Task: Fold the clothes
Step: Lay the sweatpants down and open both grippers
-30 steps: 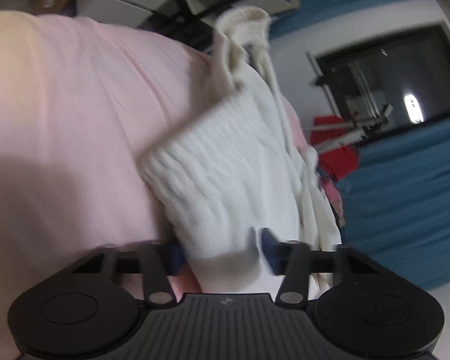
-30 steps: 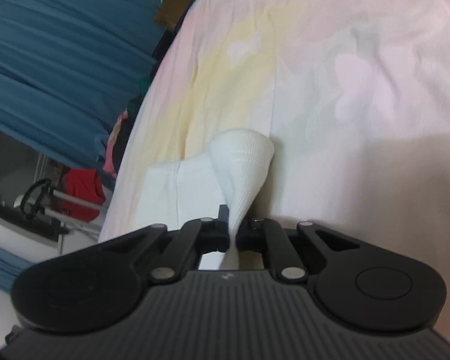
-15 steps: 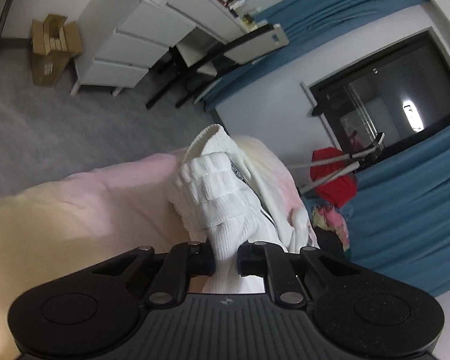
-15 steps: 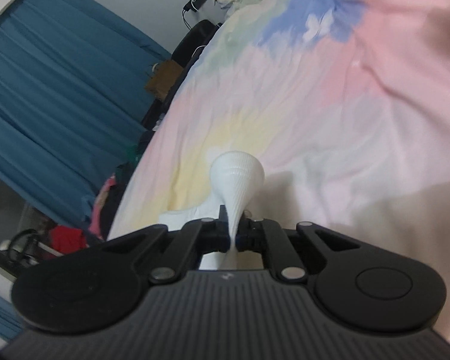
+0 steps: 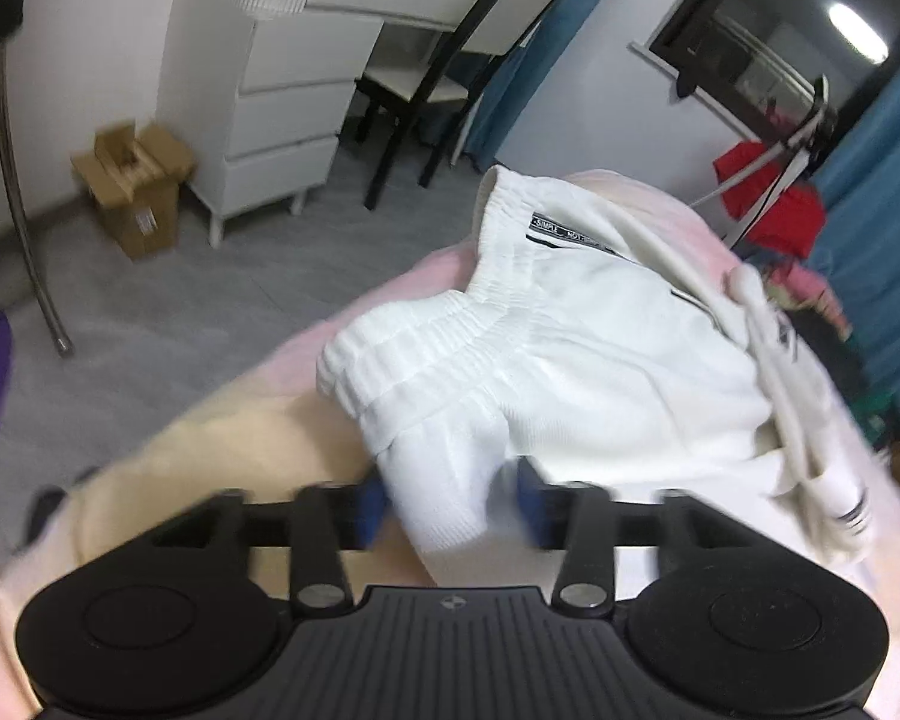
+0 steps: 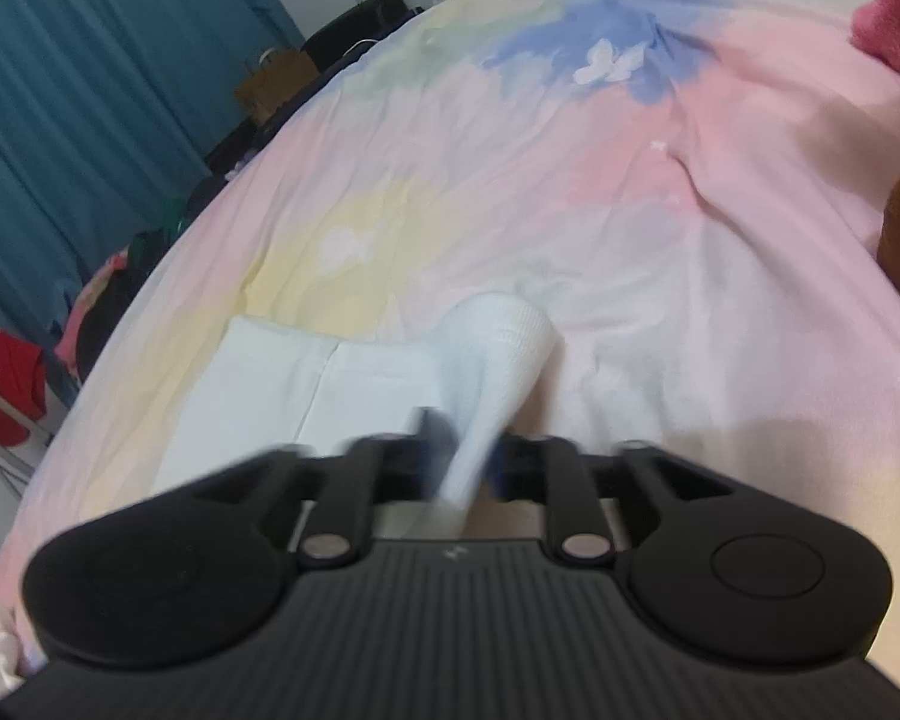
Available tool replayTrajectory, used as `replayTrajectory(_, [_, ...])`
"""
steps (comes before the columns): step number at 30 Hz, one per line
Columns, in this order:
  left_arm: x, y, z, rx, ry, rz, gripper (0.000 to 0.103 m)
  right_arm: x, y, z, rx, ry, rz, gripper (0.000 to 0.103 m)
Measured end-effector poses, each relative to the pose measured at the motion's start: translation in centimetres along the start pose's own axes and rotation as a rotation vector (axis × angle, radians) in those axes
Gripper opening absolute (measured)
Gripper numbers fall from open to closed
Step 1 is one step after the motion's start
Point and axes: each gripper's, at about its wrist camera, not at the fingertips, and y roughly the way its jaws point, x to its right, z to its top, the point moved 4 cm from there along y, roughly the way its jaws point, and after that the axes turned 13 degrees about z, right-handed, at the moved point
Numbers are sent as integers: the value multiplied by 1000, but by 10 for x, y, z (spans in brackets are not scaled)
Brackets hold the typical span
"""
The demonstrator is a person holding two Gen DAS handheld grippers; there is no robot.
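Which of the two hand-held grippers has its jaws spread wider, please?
The left hand-held gripper: its jaws stand well apart around the white garment, while the right hand-held gripper has its jaws much closer together.

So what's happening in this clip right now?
A person with two handheld tools is folding white shorts on a pastel bedspread. The left tool is open around the waistband end, which lies on the bed. The right tool looks slightly parted around a bunched fold, though motion blur hides its grip.
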Motion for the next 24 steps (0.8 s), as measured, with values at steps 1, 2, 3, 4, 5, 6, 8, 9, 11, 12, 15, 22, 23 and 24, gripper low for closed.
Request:
replayTrajectory(1, [3, -7, 0, 28, 16, 19, 83, -7, -6, 1, 16, -21, 3, 68])
replayTrajectory(2, [5, -13, 1, 59, 24, 34, 84, -15, -12, 3, 40, -48, 11, 76])
replayTrajectory(3, [7, -20, 2, 81, 34, 44, 85, -24, -18, 5, 63, -74, 21, 76])
replayTrajectory(4, [10, -26, 2, 100, 44, 52, 88, -35, -26, 6, 77, -101, 42, 76])
replayTrajectory(5, [15, -32, 3, 121, 57, 60, 91, -47, -35, 7, 91, -133, 67, 76])
replayTrajectory(6, [20, -39, 3, 143, 71, 69, 92, -58, -45, 7, 106, -158, 90, 76])
replayTrajectory(8, [34, -54, 2, 196, 105, 79, 96, -84, -60, 3, 121, -223, 159, 76])
replayTrajectory(9, [43, -63, 0, 229, 128, 79, 96, -99, -68, 0, 122, -260, 197, 76])
replayTrajectory(11, [67, -78, -3, 279, 166, 59, 97, -127, -83, -7, 124, -333, 275, 76])
replayTrajectory(12, [79, -85, -4, 302, 184, 47, 97, -140, -91, -14, 113, -366, 319, 76])
replayTrajectory(15, [121, -108, -14, 366, 245, -7, 97, -177, -111, -37, 56, -450, 466, 76])
replayTrajectory(22, [212, -147, -50, 433, 375, -141, 97, -226, -148, -80, -57, -549, 725, 76])
replayTrajectory(23, [223, -150, -56, 441, 388, -149, 97, -229, -151, -85, -69, -558, 751, 76])
replayTrajectory(24, [231, -150, -61, 446, 400, -156, 97, -232, -153, -87, -78, -567, 769, 76])
